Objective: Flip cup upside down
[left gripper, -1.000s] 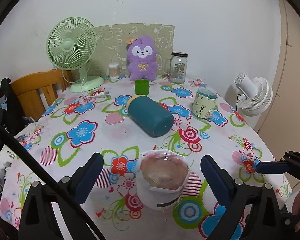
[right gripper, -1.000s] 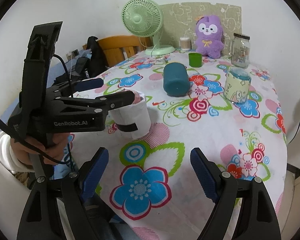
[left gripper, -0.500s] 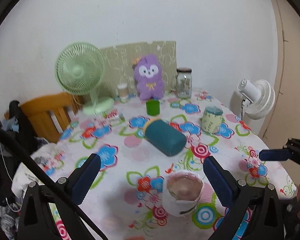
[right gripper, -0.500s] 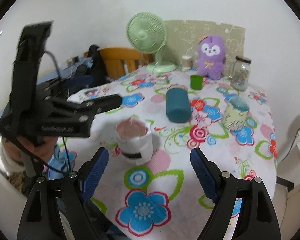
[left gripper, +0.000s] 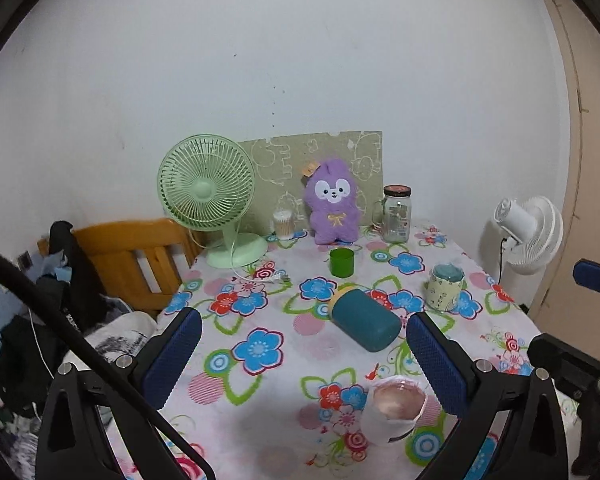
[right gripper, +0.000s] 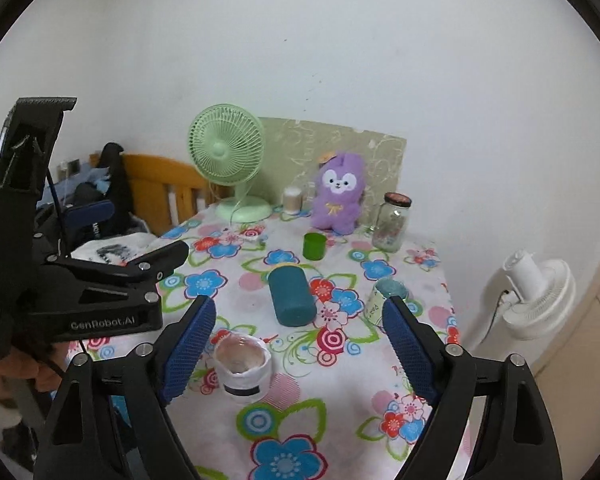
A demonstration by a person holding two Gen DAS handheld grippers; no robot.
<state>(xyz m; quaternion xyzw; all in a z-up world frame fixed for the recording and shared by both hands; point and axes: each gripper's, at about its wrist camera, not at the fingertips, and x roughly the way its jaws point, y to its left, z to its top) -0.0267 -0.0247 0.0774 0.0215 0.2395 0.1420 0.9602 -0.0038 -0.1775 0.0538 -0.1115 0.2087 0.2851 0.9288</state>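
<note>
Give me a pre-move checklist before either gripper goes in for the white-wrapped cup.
1. Cup upright, mouth up, not yet flipped: ok.
2. Left gripper open and empty: ok.
3. Right gripper open and empty: ok.
4. Cup between a gripper's fingers: not ok; it stands low and beside the right finger in the left wrist view, near the left finger in the right wrist view.
5. Bare tablecloth around the cup for setting it down inverted: ok; the teal bottle lies apart, farther back.
6. Cup empty: cannot tell; the inside looks pinkish.
</note>
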